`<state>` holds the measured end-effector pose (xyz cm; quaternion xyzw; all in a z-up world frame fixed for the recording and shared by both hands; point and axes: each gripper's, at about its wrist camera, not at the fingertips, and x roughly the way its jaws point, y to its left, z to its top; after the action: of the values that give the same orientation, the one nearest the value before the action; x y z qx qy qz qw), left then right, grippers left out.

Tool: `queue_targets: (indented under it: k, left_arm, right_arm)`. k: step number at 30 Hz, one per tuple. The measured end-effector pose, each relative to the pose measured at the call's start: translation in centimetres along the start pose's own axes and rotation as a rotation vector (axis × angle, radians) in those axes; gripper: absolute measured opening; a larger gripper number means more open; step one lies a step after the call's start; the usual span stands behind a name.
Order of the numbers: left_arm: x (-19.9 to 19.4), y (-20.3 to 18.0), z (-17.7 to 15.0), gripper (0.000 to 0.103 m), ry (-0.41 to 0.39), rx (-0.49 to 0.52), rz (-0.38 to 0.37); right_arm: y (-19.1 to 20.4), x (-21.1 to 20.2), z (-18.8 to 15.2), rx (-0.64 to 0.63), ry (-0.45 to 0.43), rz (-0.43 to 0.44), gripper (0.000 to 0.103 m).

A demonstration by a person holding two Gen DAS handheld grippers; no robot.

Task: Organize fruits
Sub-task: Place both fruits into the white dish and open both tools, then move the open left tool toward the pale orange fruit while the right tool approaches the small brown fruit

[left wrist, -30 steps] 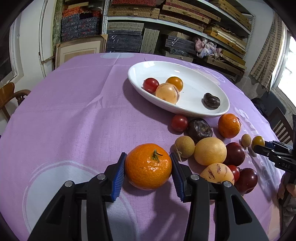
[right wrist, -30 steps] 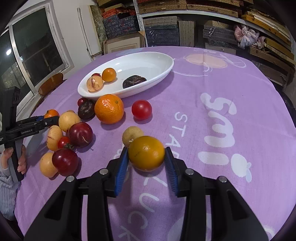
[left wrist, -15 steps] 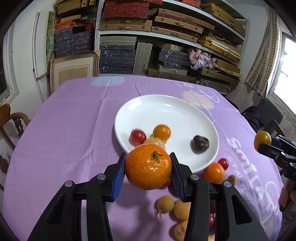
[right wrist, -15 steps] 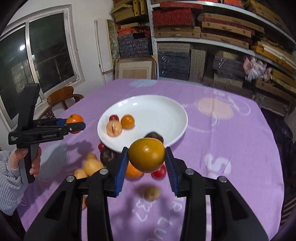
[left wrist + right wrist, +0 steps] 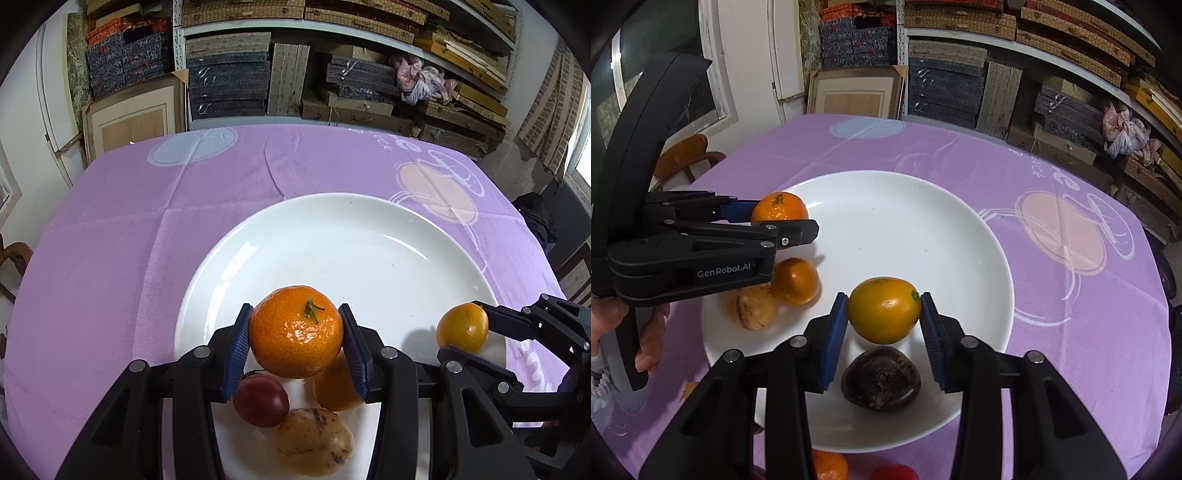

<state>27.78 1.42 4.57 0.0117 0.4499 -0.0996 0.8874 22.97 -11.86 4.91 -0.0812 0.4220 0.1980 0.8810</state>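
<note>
Now the left gripper [image 5: 295, 345] has its blue ribbed pads closed on a round, dimpled mandarin [image 5: 296, 330] with a green stem, above the smooth white plate [image 5: 332, 240]. Its jaws stand as wide as the fruit. The right gripper [image 5: 884, 321] clamps a glossy yellow-orange fruit [image 5: 884, 309] over the plate. Below lie a wrinkled dark fruit [image 5: 881, 378], a speckled pale fruit [image 5: 314, 441], a red one [image 5: 260, 400] and a purple cloth [image 5: 110, 240].

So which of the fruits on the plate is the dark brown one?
The wrinkled dark fruit, lying on the white plate right below the right gripper; the others are orange, yellow or red.
</note>
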Motion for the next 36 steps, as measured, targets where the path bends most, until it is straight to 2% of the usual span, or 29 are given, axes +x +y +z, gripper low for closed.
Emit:
queue_targets:
  k: [4, 7, 8, 11, 12, 14, 15, 16, 18, 20, 21, 24, 27, 29, 32, 36]
  left_arm:
    - [1.0, 0.5, -0.4, 0.047, 0.017, -0.007, 0.006]
    - [0.6, 0.6, -0.5, 0.052, 0.007, -0.008, 0.020]
    - [0.1, 0.8, -0.5, 0.055, 0.001, -0.017, 0.016]
    - [-2.6, 1.3, -0.6, 0.056, -0.041, -0.033, 0.017]
    - [-3.9, 1.6, -0.7, 0.057, -0.061, -0.038, 0.020]
    - [-6.8, 2.2, -1.5, 0.065, -0.099, -0.052, 0.017]
    - [-8.5, 2.4, -2.2, 0.068, -0.119, -0.055, 0.017]
    - [-10.1, 2.5, -3.3, 0.072, -0.139, -0.052, 0.023]
    - [-12.9, 2.5, -6.1, 0.076, -0.166, -0.036, 0.048]
    - [-14.7, 2.2, -9.5, 0.092, -0.173, -0.028, 0.060]
    - [-15.4, 1.8, -11.4, 0.094, -0.175, -0.027, 0.064]
    - [-16.1, 0.4, -16.2, 0.096, -0.160, -0.002, 0.058]
    - [-15.6, -1.3, -19.1, 0.096, -0.136, 0.017, 0.059]
    - [-15.1, -2.2, -19.9, 0.096, -0.133, 0.017, 0.048]
    - [-14.4, -2.9, -20.4, 0.096, -0.124, 0.006, 0.032]
    - [-12.9, -3.6, -20.5, 0.096, -0.098, 0.024, 0.031]
  right_arm:
    - [-0.2, 1.9, -0.1, -0.001, 0.052, 0.012, 0.039]
    - [0.1, 1.9, -0.2, -0.013, 0.045, 0.000, 0.039]
    - [0.1, 1.4, -0.2, -0.009, 0.031, 0.000, 0.039]
    - [0.0, -2.6, 0.0, 0.012, -0.055, 0.007, 0.040]
    - [0.0, -4.5, 0.0, 0.020, -0.091, 0.010, 0.046]
    - [-0.1, -8.9, -0.7, 0.031, -0.182, 0.004, 0.067]
    - [0.0, -11.1, -1.4, 0.037, -0.230, -0.003, 0.086]
    - [0.0, -13.3, -2.5, 0.041, -0.277, -0.009, 0.094]
    - [0.2, -16.7, -5.6, 0.048, -0.343, -0.019, 0.099]
    - [0.4, -18.5, -9.1, 0.060, -0.364, -0.016, 0.099]
    - [0.5, -19.0, -11.0, 0.071, -0.367, -0.015, 0.099]
    - [0.5, -19.2, -16.3, 0.118, -0.369, -0.029, 0.099]
    - [0.1, -18.4, -20.2, 0.166, -0.371, -0.057, 0.099]
    - [-0.6, -17.7, -20.5, 0.189, -0.323, -0.061, 0.099]
    - [-1.8, -17.5, -20.9, 0.243, -0.333, -0.029, 0.099]
    - [-3.2, -16.5, -21.0, 0.308, -0.287, 0.009, 0.099]
